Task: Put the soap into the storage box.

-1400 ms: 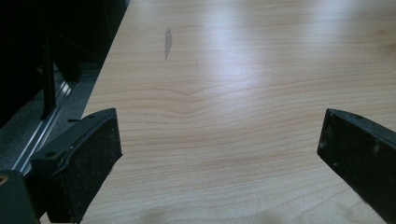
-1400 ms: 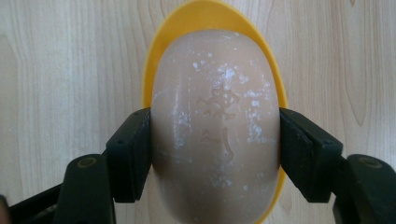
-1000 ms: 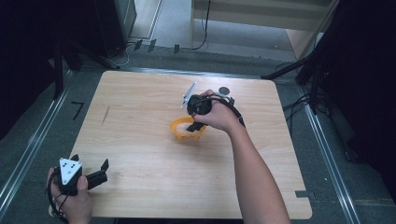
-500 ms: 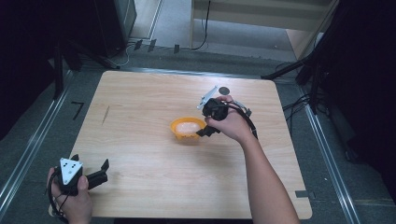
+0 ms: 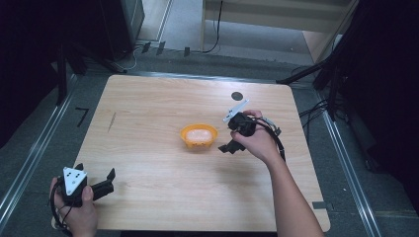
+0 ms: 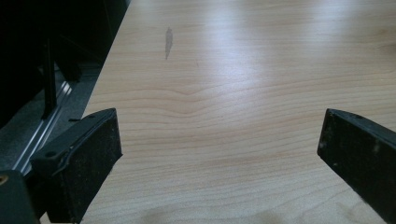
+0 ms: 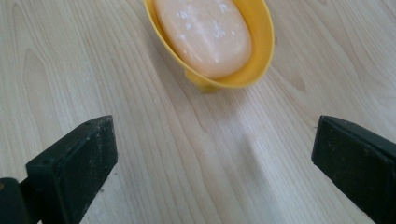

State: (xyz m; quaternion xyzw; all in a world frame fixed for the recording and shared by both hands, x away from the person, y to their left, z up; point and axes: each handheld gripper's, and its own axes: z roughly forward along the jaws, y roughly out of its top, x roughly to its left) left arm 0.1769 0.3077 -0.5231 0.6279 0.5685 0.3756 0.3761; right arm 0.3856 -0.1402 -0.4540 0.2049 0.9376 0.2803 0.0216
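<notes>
Gaping wide, right claw (image 7: pixel 215 158) empty, near soap dish (image 7: pixel 219 46)

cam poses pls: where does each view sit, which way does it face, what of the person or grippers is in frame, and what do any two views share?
High view: above the person's side, facing forward and down on the wooden table; both forearms, left gripper, right gripper.
Left gripper view: rides the left gripper, looks along its open jaws over bare tabletop.
Right gripper view: rides the right gripper, looks past open jaws at the yellow dish holding soap.
Shared: high and right gripper views both show dish and soap.
</notes>
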